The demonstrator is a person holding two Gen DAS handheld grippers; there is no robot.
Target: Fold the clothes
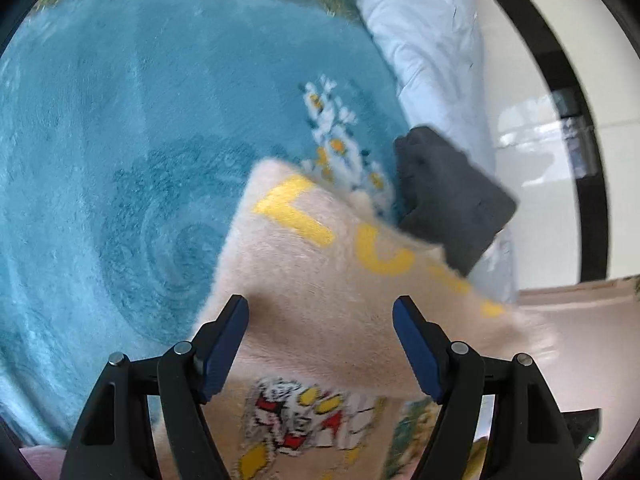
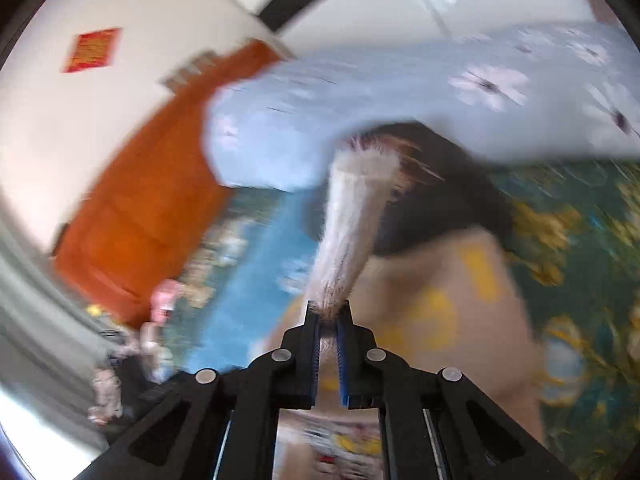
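Note:
A fuzzy pale pink sweater [image 1: 320, 280] with yellow letters and a red, white and yellow robot print lies on a blue blanket [image 1: 120, 160]. My left gripper [image 1: 320, 312] is open just above the sweater, its jaws wide apart and empty. My right gripper [image 2: 329, 316] is shut on a bunched fold of the pink sweater [image 2: 352, 216], which stretches up and away from the jaws. The rest of the sweater [image 2: 440, 300] hangs below it, blurred by motion.
A folded dark grey garment [image 1: 448, 192] lies just beyond the sweater, next to a light blue flowered quilt [image 1: 432, 40]. The quilt [image 2: 400, 92] and an orange wooden piece of furniture [image 2: 140, 192] show in the right wrist view. White floor lies at the right [image 1: 528, 120].

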